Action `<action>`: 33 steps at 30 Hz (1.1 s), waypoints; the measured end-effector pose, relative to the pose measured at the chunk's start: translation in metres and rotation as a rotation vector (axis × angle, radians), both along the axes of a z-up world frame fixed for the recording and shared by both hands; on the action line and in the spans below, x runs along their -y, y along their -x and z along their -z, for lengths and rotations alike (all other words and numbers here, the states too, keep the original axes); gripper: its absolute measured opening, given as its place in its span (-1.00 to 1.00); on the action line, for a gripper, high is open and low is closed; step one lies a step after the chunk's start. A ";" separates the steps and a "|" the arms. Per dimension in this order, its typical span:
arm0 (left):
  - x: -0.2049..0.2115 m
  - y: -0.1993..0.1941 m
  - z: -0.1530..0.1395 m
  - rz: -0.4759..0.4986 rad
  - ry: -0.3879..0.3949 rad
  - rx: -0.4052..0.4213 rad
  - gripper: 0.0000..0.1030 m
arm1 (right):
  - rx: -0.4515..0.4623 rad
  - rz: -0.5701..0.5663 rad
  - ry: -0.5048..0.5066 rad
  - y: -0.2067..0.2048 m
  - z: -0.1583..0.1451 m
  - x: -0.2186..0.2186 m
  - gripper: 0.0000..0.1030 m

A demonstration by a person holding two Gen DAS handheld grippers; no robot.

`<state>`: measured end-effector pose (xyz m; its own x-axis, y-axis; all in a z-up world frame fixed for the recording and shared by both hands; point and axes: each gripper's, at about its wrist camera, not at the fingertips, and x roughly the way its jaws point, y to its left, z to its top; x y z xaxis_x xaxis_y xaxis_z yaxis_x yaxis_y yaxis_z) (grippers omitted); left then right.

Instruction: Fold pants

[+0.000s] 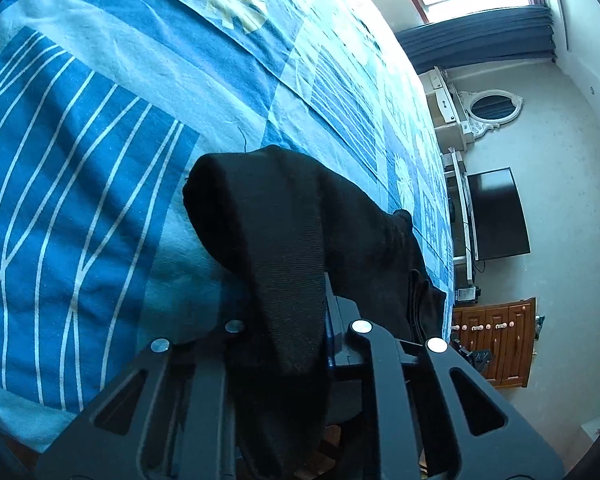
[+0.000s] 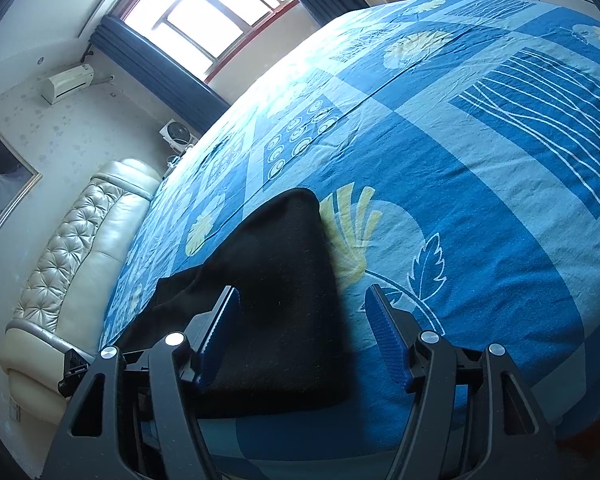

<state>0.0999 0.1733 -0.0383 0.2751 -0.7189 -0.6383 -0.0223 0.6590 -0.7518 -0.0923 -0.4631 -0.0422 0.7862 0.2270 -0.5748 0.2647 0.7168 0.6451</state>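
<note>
The black pants [image 1: 284, 216] lie on the blue patterned bedsheet [image 1: 100, 128]. One end is bunched up and lifted, and it drapes back over my left gripper [image 1: 300, 320]. That gripper is shut on the cloth, and its fingertips are hidden under the fabric. In the right wrist view the other part of the pants [image 2: 284, 280] lies flat on the sheet [image 2: 480, 220], near the bed's front edge. My right gripper [image 2: 303, 292] stands open over it. The left blue pad [image 2: 220, 332] is above the cloth and the right pad [image 2: 388, 336] is beside its edge, neither pressing.
A cream padded headboard [image 2: 72, 248] runs along the bed's left side under a window [image 2: 204, 12]. Beyond the bed's far edge stand a dark TV screen [image 1: 496, 212], a wooden cabinet [image 1: 496, 344] and a white dresser with an oval mirror [image 1: 492, 108].
</note>
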 end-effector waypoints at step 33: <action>0.380 0.036 -0.142 0.457 -0.381 0.356 -0.71 | 0.018 0.103 -0.065 0.014 0.006 0.017 0.73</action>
<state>0.0636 -0.2066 0.1037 0.2378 -0.5565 -0.7961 0.5254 0.7630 -0.3765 -0.1065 -0.4798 -0.0477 0.8172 0.1806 -0.5474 0.3230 0.6431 0.6944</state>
